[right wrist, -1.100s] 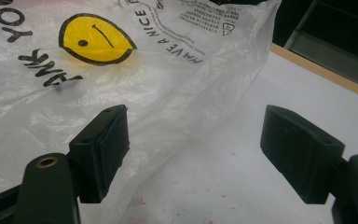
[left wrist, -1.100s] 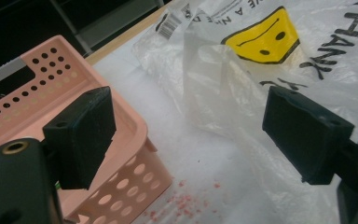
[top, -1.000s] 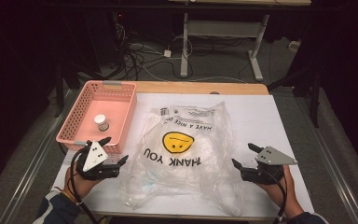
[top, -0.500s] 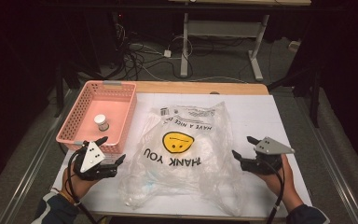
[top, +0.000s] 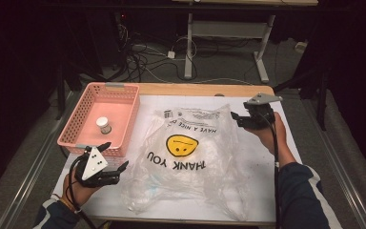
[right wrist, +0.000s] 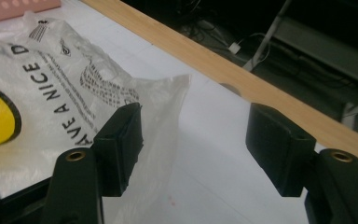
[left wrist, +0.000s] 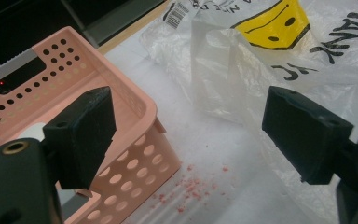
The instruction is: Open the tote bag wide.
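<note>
Lying flat mid-worktop, the bag (top: 190, 162) looks thin, light, slippery.
Best pinched at its far right corner, just beside the right tongs (right wrist: 193, 140); both right and left tongs (left wrist: 189, 135) gape wide, empty, basket (top: 83, 126) leftward.

The thin see-through plastic bag with the yellow smiley (top: 186, 148) looks crinkly and a bit glossy. The pink perforated plastic basket (top: 119, 98) is smooth and matt, and the table's light wooden edge (top: 205, 89) has a plain satin look.
</note>
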`<state>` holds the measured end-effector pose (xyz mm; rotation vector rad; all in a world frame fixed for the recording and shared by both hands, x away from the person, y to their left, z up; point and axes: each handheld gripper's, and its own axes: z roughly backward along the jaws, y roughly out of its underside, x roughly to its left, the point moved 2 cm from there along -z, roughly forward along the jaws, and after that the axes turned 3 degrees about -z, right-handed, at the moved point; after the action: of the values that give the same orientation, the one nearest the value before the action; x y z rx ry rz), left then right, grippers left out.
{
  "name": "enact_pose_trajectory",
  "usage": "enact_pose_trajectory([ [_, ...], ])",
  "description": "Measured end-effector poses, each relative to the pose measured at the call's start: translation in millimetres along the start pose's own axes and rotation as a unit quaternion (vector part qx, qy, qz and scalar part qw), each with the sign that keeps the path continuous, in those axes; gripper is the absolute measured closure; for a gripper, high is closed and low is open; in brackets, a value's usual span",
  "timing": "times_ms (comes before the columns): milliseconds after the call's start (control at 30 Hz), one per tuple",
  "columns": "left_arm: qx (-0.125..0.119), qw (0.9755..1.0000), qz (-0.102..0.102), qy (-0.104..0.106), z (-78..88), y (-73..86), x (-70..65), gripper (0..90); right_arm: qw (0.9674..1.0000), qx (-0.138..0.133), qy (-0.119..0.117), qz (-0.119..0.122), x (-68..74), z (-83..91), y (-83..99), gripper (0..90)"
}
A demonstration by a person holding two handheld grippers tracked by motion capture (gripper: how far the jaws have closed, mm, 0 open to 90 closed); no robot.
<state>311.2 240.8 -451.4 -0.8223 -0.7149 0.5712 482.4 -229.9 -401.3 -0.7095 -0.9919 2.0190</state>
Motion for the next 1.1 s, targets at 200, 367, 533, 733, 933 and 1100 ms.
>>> enact_pose_trajectory([
  [200, 0.004, 1.0, 0.002, 0.003, 0.4, 2.8, -1.0, 17.1, 0.9987, 0.034, 0.019, -0.033, -9.6, -37.4, -5.1, 35.9],
  [367, 0.005, 1.0, 0.002, 0.007, 0.9, 4.2, -1.6, 17.2, 0.9969, 0.054, -0.004, -0.056, -5.8, -58.7, -4.4, 37.0],
  [533, 0.008, 0.9999, 0.0, 0.011, 1.7, 5.2, -3.3, 17.3, 0.9929, 0.093, -0.052, -0.053, 9.5, -81.3, 2.5, 64.7],
  [733, 0.01, 0.9999, -0.002, 0.009, 1.0, 5.2, -3.6, 17.3, 0.9935, 0.094, -0.029, -0.056, 9.4, -86.0, 6.5, 89.9],
  [933, 0.009, 0.9999, 0.001, 0.007, -0.2, 4.9, -2.7, 17.3, 0.9904, 0.085, 0.057, -0.092, -16.4, -78.0, 17.7, 90.0],
  [1100, 0.01, 0.9999, -0.001, 0.004, -0.4, 4.1, -2.7, 17.3, 0.9771, 0.078, 0.134, -0.146, -50.3, -61.7, 35.1, 90.0],
])
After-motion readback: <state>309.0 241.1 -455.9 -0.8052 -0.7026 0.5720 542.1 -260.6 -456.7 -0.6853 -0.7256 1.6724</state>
